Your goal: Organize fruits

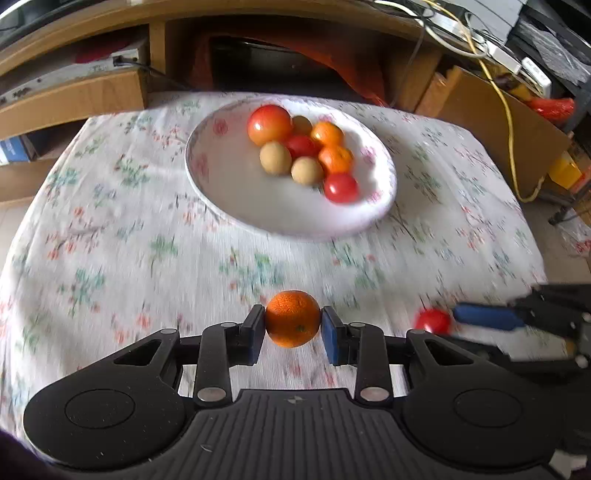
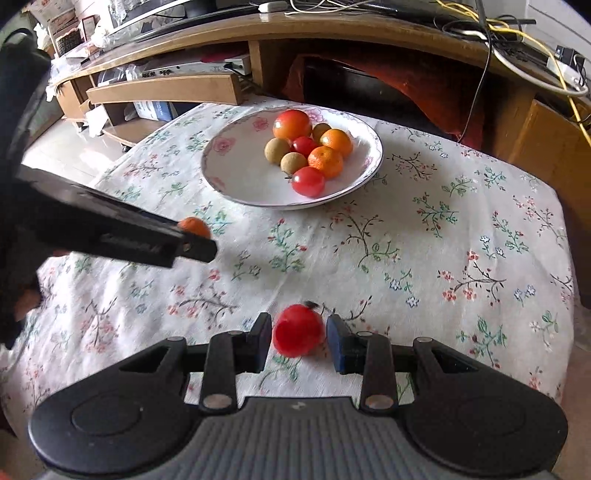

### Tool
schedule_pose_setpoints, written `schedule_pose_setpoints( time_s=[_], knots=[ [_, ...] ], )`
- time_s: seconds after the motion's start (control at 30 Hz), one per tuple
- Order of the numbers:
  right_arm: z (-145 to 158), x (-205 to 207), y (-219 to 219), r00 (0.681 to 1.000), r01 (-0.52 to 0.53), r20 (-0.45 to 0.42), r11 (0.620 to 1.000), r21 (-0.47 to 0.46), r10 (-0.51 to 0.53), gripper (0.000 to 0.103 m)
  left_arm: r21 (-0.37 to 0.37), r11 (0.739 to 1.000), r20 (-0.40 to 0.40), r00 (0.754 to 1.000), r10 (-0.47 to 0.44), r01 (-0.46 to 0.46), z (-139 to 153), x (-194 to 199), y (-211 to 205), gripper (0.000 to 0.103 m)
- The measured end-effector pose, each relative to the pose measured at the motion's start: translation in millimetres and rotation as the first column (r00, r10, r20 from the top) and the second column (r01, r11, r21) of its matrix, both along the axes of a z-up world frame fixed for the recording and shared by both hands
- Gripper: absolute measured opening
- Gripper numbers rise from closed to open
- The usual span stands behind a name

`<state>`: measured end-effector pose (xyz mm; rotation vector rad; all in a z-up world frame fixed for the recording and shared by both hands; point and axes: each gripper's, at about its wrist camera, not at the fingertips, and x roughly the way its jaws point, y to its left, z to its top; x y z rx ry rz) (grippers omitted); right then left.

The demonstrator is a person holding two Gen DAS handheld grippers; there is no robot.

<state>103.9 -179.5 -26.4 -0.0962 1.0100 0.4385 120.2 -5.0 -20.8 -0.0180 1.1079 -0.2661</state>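
An orange (image 1: 293, 324) is gripped by the left tool (image 1: 293, 334) above the worktop (image 1: 147, 240), short of the plate (image 1: 229, 192). A carry to the plate seems next. Only the right view shows the right tool (image 2: 299, 338) bracketing a red fruit (image 2: 298, 335); contact cannot be told.

A home living room — a low table under a flowered tablecloth (image 2: 406, 236) carries a china plate (image 2: 236, 173) of fruit. Beyond it stands a wooden TV stand (image 2: 332, 33) with a set-top box (image 2: 195, 68) on its shelf, loose cables (image 2: 517, 40) at far right.
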Motion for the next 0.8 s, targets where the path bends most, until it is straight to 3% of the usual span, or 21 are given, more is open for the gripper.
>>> schedule_pose_setpoints(
  time_s=[0.2,0.47,0.53,0.6,0.8],
  knots=[
    [-7,-12,4,1.0,-0.007,-0.015,0.999,-0.033,0.006,0.024,0.0,1.0,-0.031,0.999,-0.007,0.007,-6,-16,3,0.04],
    [1,-7,8,0.999,-0.033,-0.008,0.999,0.002,0.033,0.027,0.002,1.0,-0.014,1.0,-0.028,0.028,-3,-21,5,0.042],
    [3,-4,13,0.999,-0.042,0.002,0.999,0.002,0.042,0.033,0.011,0.999,-0.009,0.999,-0.033,0.033,-3,-21,5,0.044],
    [3,1,19,0.999,-0.043,0.014,0.999,-0.012,0.043,0.036,-0.009,1.0,-0.022,0.999,-0.03,0.029,-4,-19,8,0.053],
    [0,14,27,0.999,-0.031,0.012,0.999,0.011,0.031,0.036,-0.007,1.0,-0.022,1.0,0.008,-0.008,-1,-10,13,0.053]
  ],
)
